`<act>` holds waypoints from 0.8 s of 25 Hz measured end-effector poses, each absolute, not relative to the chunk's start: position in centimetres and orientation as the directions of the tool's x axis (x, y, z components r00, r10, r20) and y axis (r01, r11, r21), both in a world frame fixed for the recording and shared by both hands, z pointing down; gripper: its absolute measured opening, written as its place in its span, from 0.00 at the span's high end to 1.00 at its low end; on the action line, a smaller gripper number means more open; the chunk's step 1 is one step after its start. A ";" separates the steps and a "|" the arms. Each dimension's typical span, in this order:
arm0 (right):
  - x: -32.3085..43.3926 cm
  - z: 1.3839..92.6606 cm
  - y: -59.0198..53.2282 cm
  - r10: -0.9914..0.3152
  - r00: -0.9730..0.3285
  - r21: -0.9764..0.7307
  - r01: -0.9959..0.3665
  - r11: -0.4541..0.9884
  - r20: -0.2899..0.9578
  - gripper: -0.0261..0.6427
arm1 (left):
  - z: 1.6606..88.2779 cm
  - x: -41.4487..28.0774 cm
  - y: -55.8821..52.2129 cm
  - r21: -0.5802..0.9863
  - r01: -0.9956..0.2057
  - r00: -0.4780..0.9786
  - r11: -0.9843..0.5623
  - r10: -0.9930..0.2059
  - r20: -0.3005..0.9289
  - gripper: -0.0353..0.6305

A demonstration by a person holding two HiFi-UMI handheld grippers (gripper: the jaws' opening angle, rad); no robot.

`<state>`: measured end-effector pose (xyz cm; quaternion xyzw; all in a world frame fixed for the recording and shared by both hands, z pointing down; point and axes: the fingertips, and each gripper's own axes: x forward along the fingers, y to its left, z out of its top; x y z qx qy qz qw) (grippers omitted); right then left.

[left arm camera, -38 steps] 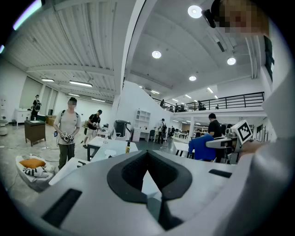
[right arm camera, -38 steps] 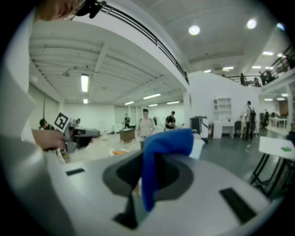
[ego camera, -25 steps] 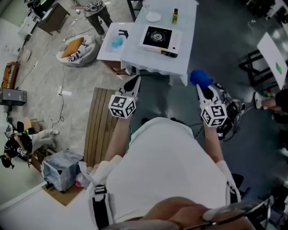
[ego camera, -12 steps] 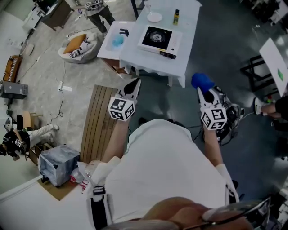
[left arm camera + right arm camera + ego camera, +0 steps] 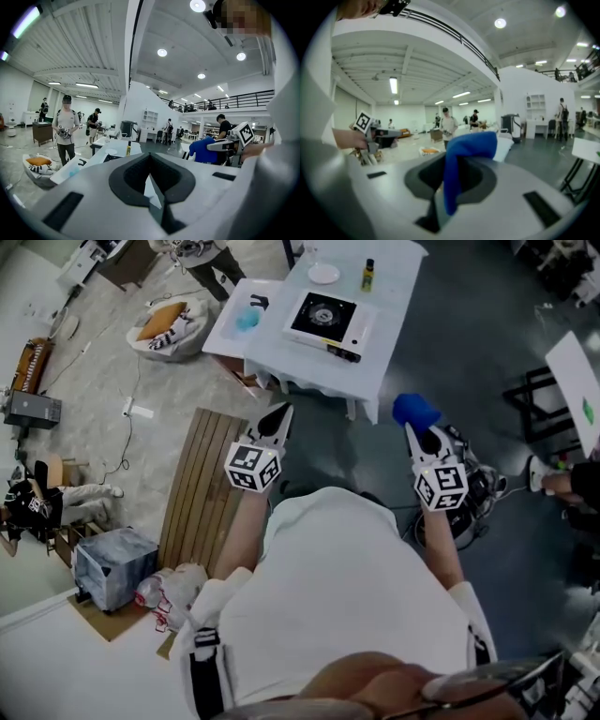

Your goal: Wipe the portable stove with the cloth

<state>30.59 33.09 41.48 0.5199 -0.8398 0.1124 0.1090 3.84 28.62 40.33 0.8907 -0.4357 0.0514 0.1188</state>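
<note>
Overhead look down onto a person's white shirt (image 5: 347,606), filling the lower middle of the frame. In the upper middle, a white table (image 5: 281,360), well apart from both grippers. Left of centre, a slatted wooden panel (image 5: 202,488) lying flat on the floor. On the middle of the table, the portable stove (image 5: 323,317), white-bodied with a black top and a round burner, untouched. At centre left, the left gripper (image 5: 278,416), pointing toward the table, jaws closed together with nothing between them. At centre right, the right gripper (image 5: 418,434), jaws clamped on a blue cloth (image 5: 413,410), bunched over the tips and draped down between the jaws in the right gripper view. Along the table's far edge, a small white plate (image 5: 323,274) and, just to its right, a small yellow bottle (image 5: 367,276) with a dark cap.
</note>
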 end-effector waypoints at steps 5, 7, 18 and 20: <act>31.4 42.3 32.8 -0.839 -0.450 -0.086 -0.891 0.447 0.307 0.85 | 41.2 4.3 28.9 0.176 -0.802 0.597 -0.571 -0.773 0.215 0.90; 31.5 42.5 32.5 -0.836 -0.452 -0.093 -0.890 0.446 0.311 0.85 | 41.4 4.4 28.7 0.177 -0.804 0.594 -0.567 -0.774 0.220 0.90; 30.5 44.3 28.2 -0.836 -0.421 -0.104 -0.905 0.413 0.351 0.85 | 42.8 3.9 23.2 0.172 -0.784 0.621 -0.597 -0.747 0.237 0.90; 30.0 44.2 27.0 -0.838 -0.410 -0.106 -0.910 0.400 0.359 0.85 | 43.0 3.7 21.6 0.169 -0.773 0.633 -0.611 -0.734 0.244 0.90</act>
